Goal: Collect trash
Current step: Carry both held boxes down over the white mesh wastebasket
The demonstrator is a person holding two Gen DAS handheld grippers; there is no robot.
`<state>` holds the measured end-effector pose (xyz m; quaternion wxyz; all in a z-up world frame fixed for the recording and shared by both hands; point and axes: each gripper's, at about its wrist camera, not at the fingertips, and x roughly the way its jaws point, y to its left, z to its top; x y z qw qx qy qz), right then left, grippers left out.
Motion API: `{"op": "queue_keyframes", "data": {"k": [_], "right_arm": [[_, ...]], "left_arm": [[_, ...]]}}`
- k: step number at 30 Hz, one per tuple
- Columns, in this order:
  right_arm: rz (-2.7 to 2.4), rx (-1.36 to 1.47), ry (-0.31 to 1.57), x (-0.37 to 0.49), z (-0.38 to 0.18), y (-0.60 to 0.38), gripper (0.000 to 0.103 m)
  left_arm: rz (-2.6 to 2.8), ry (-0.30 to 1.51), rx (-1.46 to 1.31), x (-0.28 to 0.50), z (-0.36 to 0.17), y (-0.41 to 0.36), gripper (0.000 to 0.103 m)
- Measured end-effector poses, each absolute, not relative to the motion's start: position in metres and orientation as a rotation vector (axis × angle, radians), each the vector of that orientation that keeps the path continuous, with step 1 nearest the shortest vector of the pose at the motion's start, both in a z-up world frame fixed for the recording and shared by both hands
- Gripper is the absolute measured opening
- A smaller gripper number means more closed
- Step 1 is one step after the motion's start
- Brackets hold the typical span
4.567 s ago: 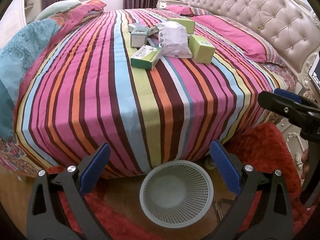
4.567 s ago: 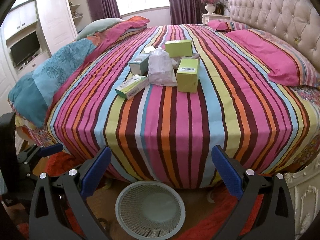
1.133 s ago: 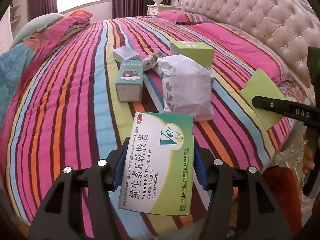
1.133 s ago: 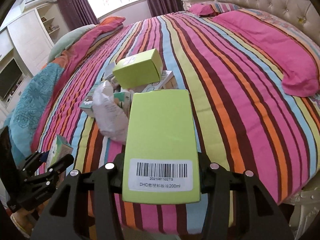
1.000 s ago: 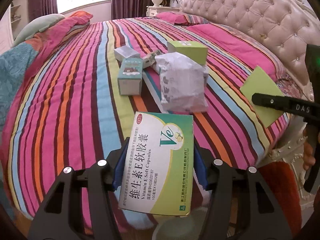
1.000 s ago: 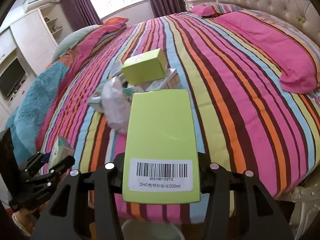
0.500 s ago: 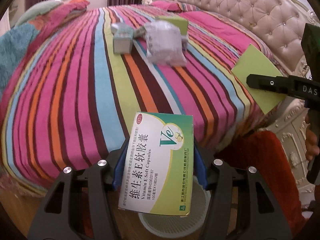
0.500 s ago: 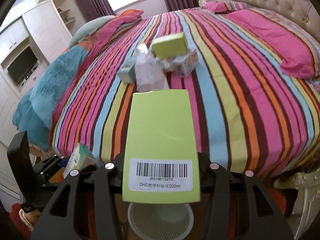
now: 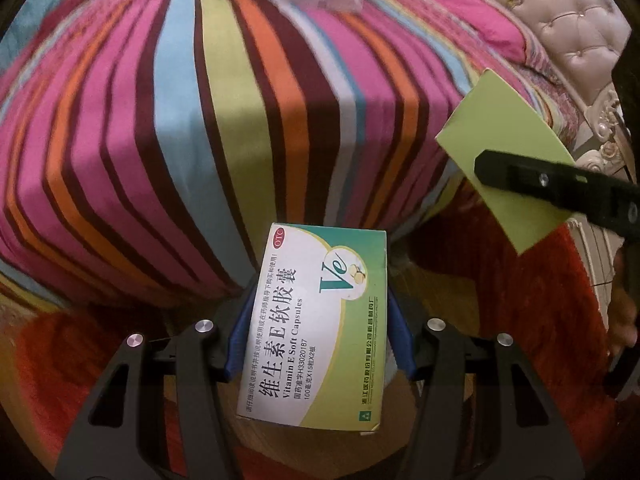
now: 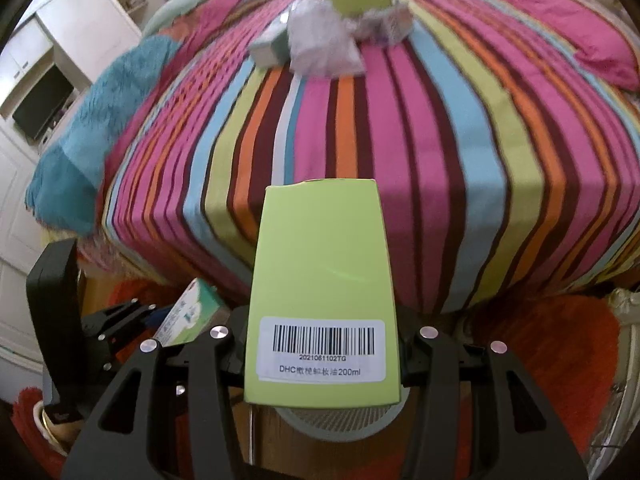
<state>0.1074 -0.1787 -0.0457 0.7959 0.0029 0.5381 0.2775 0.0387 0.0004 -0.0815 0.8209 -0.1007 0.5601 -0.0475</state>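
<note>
We've got both jaws pinching boxes: left gripper [image 9: 316, 336] the green-and-white vitamin carton [image 9: 316, 320], right gripper [image 10: 322, 344] the lime-green barcoded carton [image 10: 324, 280]. Centre each above the white mesh plastic basket [image 10: 340, 424] before letting go.

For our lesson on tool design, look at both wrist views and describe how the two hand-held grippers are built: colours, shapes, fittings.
Each hand-held gripper, left and right, has two black, angular fingers with triangular cut-outs and round silver bolts. The left one's inner pads are blue. No cables show. Seen from the left wrist view, the right gripper is a flat black bar with small screws.
</note>
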Motion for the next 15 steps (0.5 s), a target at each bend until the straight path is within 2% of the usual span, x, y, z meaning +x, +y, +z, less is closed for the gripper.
{"op": "queue_keyframes", "data": {"k": [15], "right_arm": [[0.587,0.071,1.459,0.110,-0.118,-0.172,0.047]], "left_arm": [[-0.111,1.388,-0.306,0.045,-0.139,-0.001,0.056]]}}
